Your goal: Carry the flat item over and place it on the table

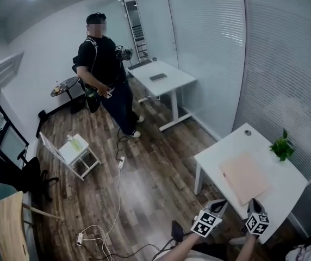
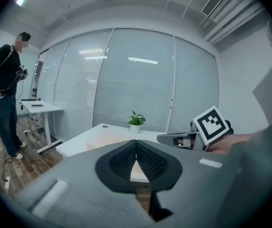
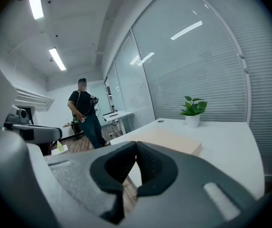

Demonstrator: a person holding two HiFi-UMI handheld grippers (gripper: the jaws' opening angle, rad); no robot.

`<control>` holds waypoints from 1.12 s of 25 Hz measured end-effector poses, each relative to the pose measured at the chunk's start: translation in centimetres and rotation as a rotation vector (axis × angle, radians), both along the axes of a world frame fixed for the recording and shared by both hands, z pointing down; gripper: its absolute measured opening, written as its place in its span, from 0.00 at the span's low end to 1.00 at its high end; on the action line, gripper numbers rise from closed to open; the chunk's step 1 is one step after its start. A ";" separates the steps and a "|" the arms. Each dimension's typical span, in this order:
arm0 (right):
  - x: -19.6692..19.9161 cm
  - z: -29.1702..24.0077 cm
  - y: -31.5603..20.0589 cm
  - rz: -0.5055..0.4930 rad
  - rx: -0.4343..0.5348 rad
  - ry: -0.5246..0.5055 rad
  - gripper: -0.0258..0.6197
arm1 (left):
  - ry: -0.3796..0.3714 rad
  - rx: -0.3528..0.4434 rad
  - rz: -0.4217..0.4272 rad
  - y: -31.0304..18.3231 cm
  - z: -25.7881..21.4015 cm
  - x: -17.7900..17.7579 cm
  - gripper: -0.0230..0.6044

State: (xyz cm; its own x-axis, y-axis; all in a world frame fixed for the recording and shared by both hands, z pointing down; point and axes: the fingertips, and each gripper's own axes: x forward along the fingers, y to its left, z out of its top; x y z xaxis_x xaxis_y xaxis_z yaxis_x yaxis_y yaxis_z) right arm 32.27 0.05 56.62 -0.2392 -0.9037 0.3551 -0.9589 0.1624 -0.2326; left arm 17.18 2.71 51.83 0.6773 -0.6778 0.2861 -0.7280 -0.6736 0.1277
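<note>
The flat item, a thin beige board, lies on the white table at the lower right of the head view. Both grippers hover just short of the table's near edge, apart from the board. My left gripper is shut, its pads meeting with nothing between them. My right gripper is shut and empty too. The board shows beyond the left jaws, and again past the right ones. The right gripper's marker cube sits to the right in the left gripper view.
A small potted plant stands at the table's far right by the glass wall. A person stands across the room near another white desk. A low white side table, floor cables and chairs lie to the left.
</note>
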 end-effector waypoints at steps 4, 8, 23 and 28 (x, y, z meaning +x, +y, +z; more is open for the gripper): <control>-1.6 -0.9 0.8 -0.083 0.045 0.048 0.04 | 0.031 -0.027 -0.089 -1.0 0.5 -1.2 0.05; -1.7 -0.9 1.4 -0.117 0.036 0.141 0.04 | 0.050 -0.039 -0.108 -0.9 1.4 -0.8 0.05; -1.7 -0.2 2.9 -0.109 -0.066 0.074 0.04 | -0.047 -0.013 -0.097 -0.5 1.5 -1.4 0.05; -1.2 -0.5 2.5 -0.079 -0.053 0.076 0.04 | -0.068 0.016 -0.052 -0.6 1.0 0.0 0.05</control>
State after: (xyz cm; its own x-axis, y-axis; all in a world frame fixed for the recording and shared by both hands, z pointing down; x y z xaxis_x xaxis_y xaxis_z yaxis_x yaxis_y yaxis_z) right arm 31.11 2.56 56.16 -0.2798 -0.8626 0.4215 -0.9588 0.2281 -0.1695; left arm 17.22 2.15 52.86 0.6208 -0.7160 0.3193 -0.7684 -0.6365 0.0665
